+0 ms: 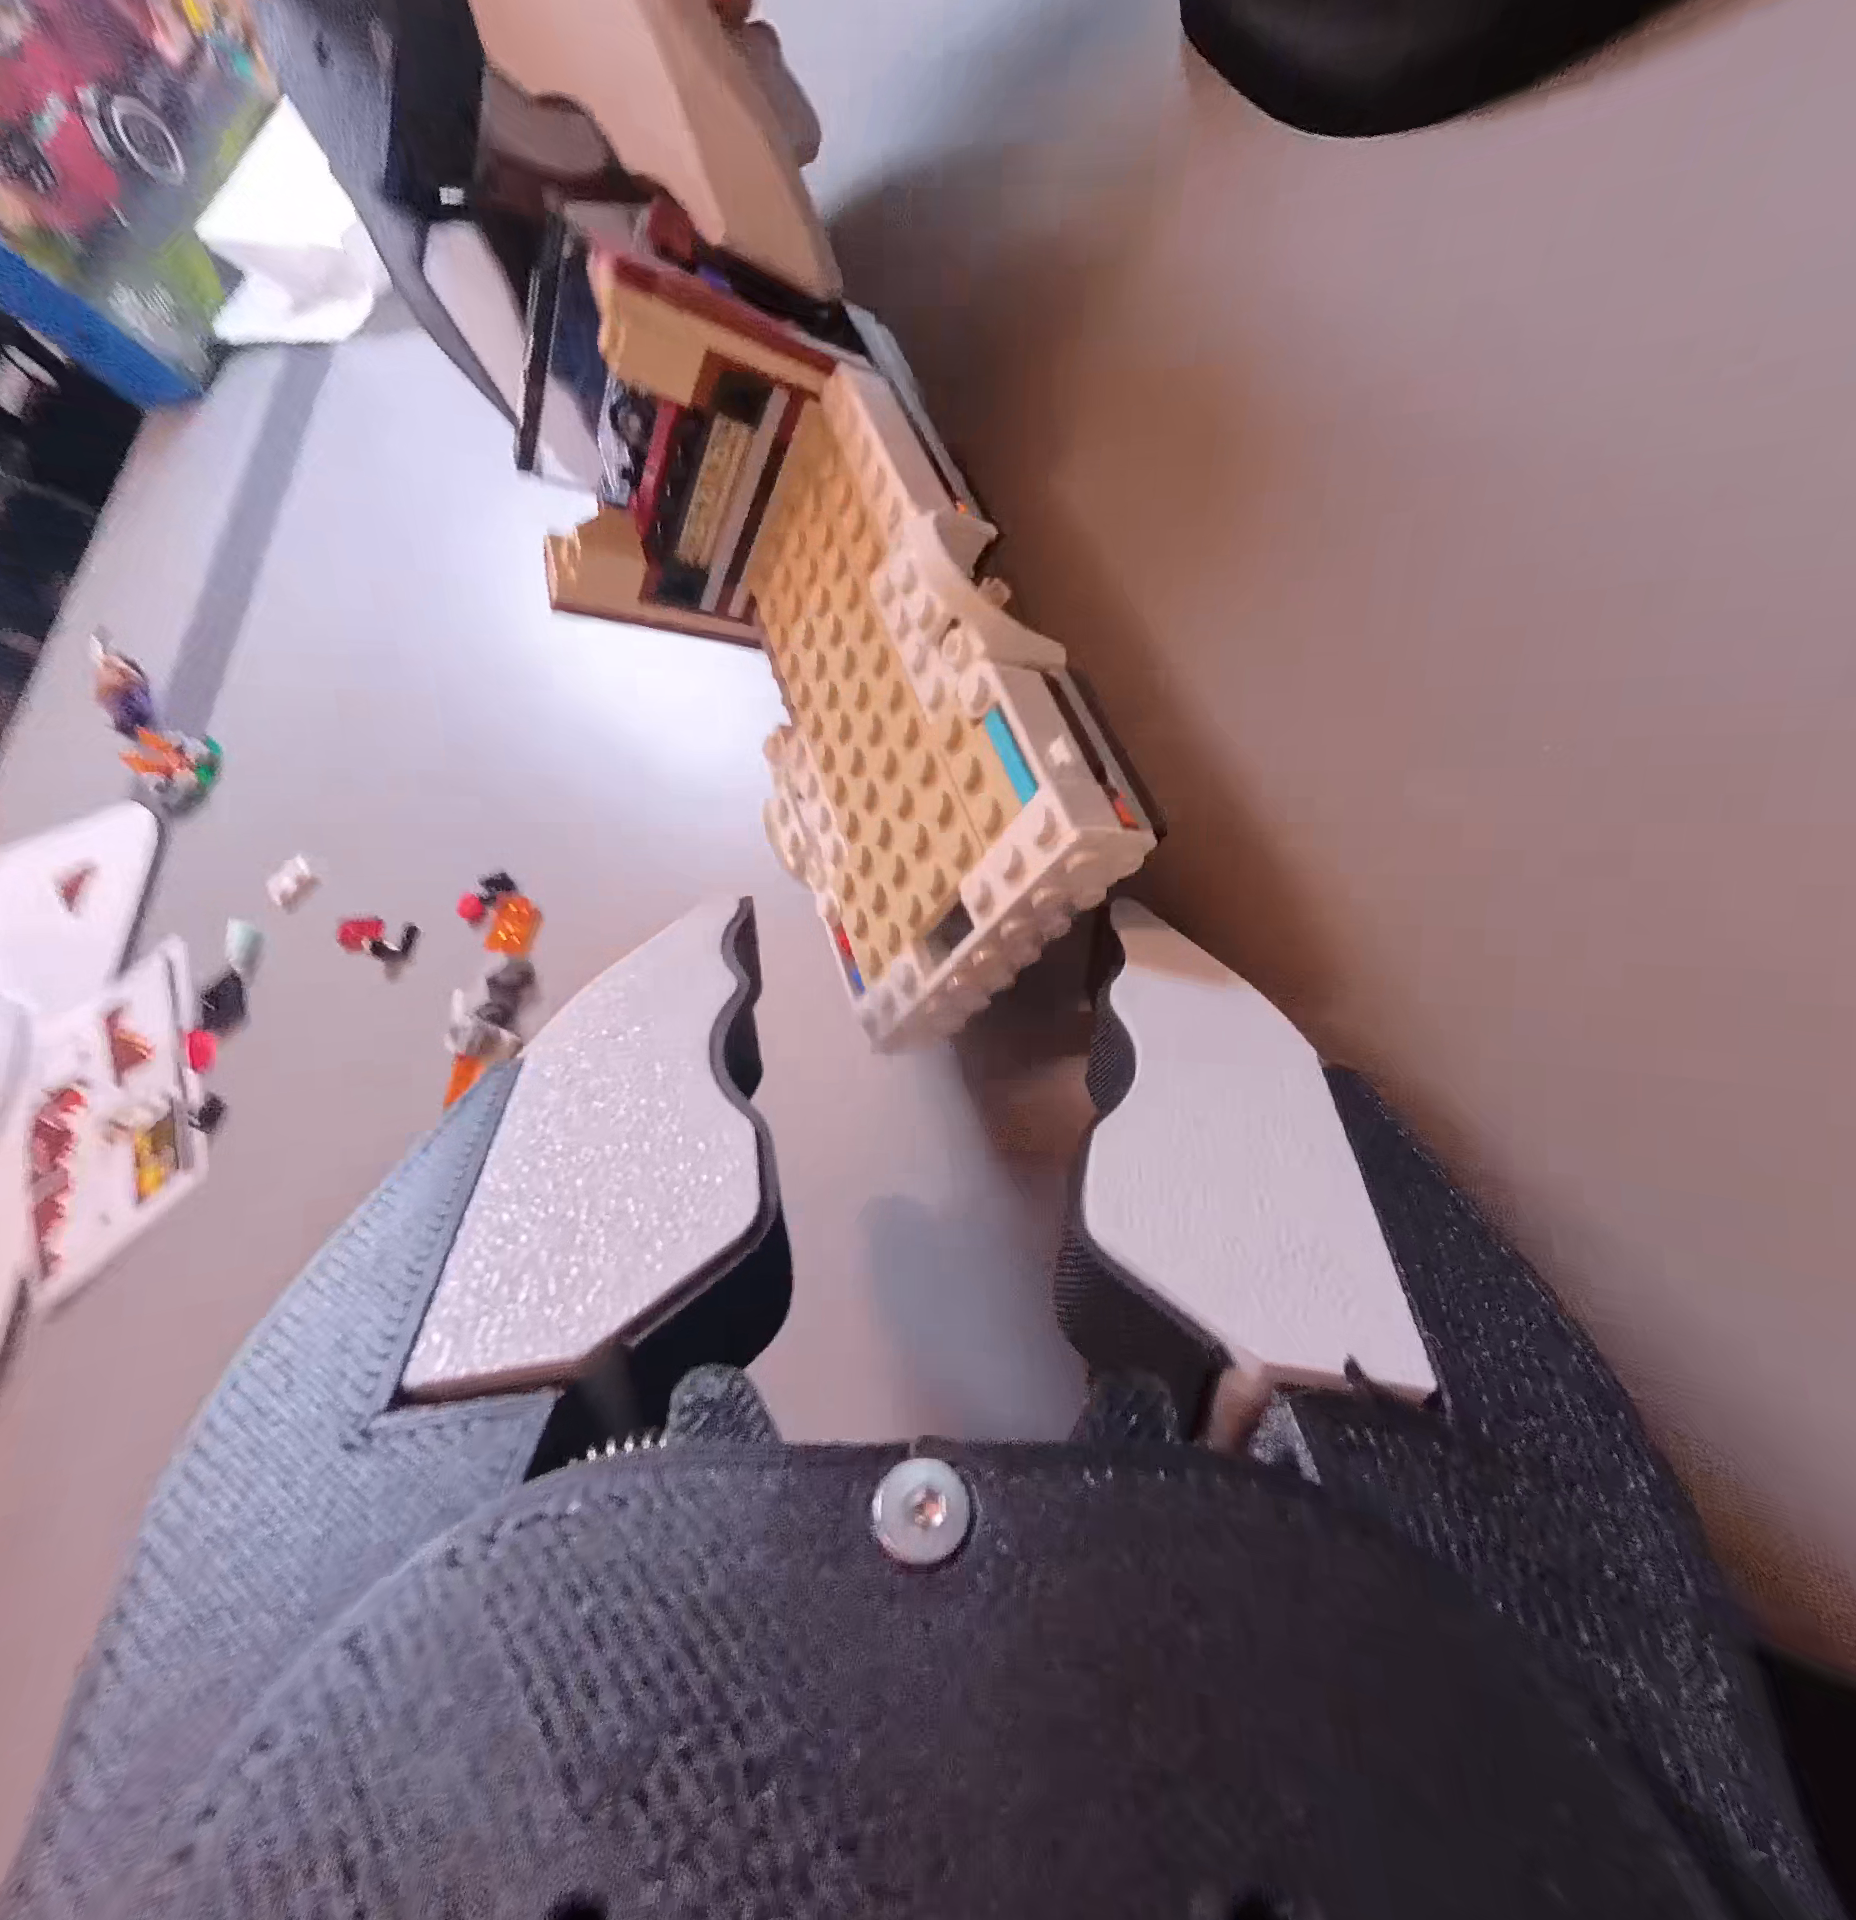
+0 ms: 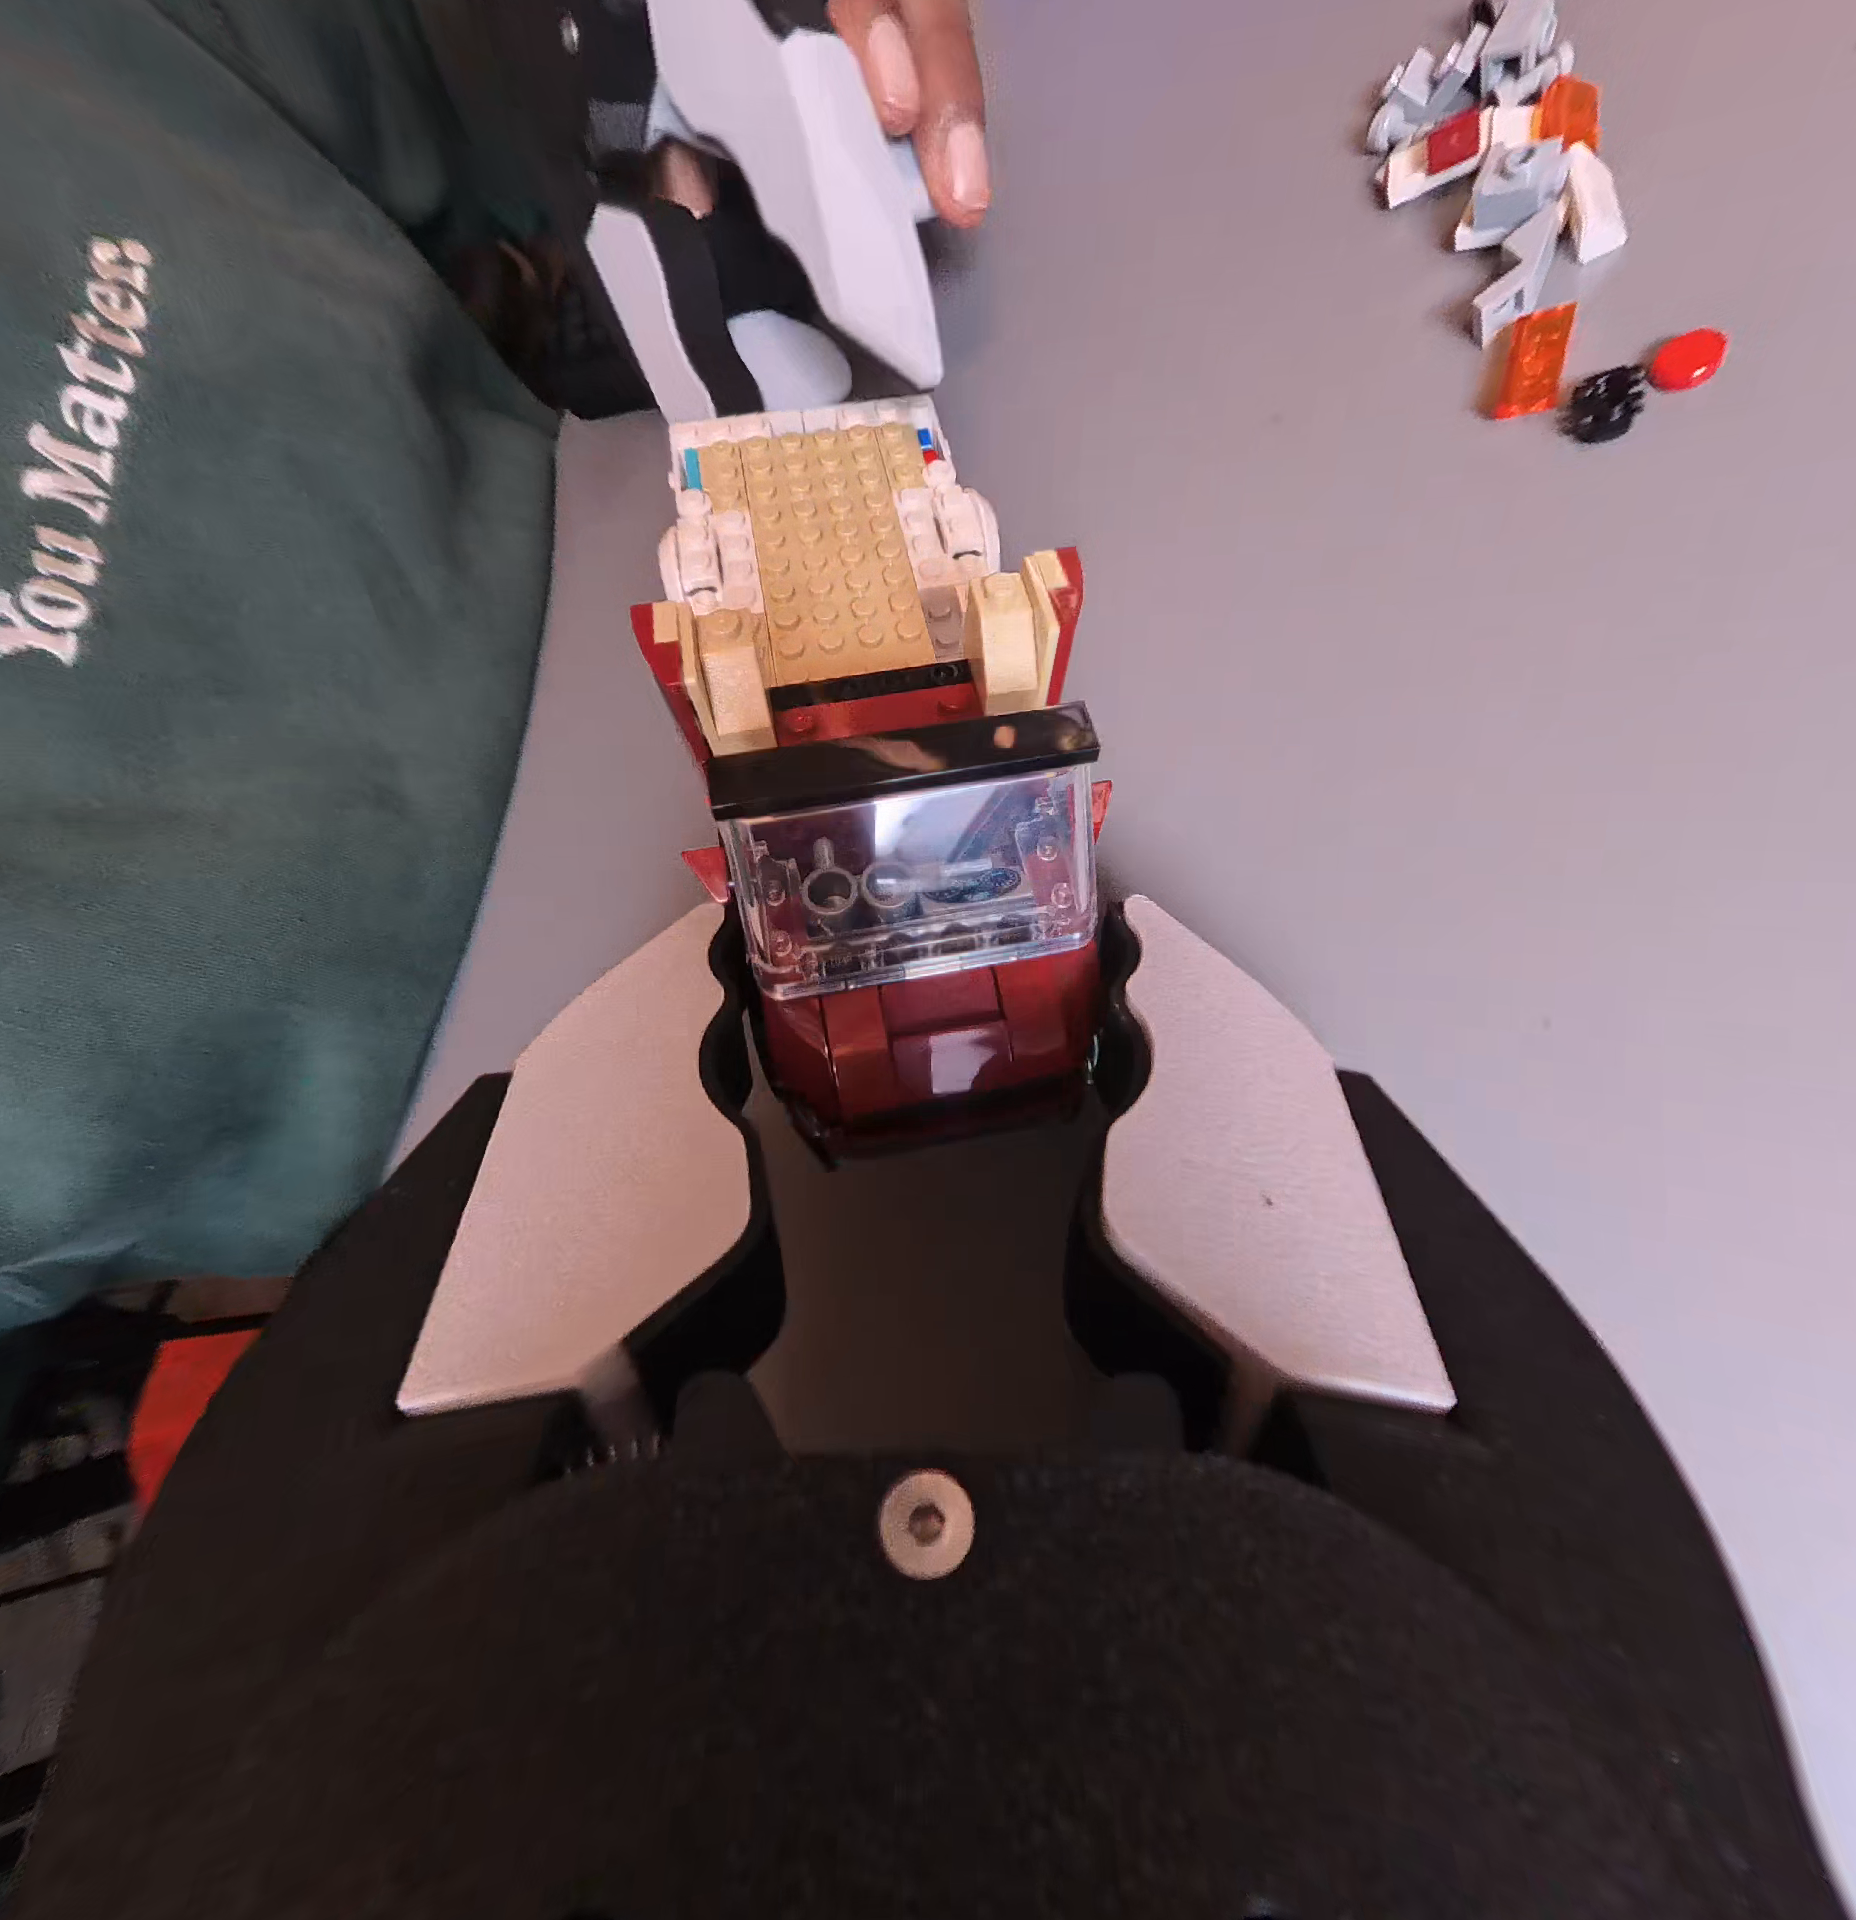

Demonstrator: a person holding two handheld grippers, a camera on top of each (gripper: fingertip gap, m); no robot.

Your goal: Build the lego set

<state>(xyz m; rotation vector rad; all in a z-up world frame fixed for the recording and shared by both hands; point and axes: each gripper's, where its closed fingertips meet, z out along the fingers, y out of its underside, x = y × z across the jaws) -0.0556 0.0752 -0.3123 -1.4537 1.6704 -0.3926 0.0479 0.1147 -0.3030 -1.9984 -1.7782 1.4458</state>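
The lego vehicle [image 2: 830,551] has a tan studded bed, white side bricks, a clear windscreen [image 2: 908,883] and a dark red nose. My right gripper [image 2: 919,997] is shut on the dark red nose and holds the vehicle over the grey table. In the left wrist view the vehicle [image 1: 882,748] runs away from me, with its white rear end just ahead of my left gripper [image 1: 929,935]. The left gripper is open and empty, its fingertips either side of that rear corner. The left gripper also shows in the right wrist view [image 2: 830,229], with a hand on it.
Loose lego pieces [image 1: 488,966] lie left of my left gripper; they also show in the right wrist view [image 2: 1506,208] at the top right. A white sheet with pieces [image 1: 93,1091] and a lego box [image 1: 93,177] sit far left. A person's green sweatshirt [image 2: 176,727] fills the left side. Spacing between my two grippers at the tips: around 12 cm.
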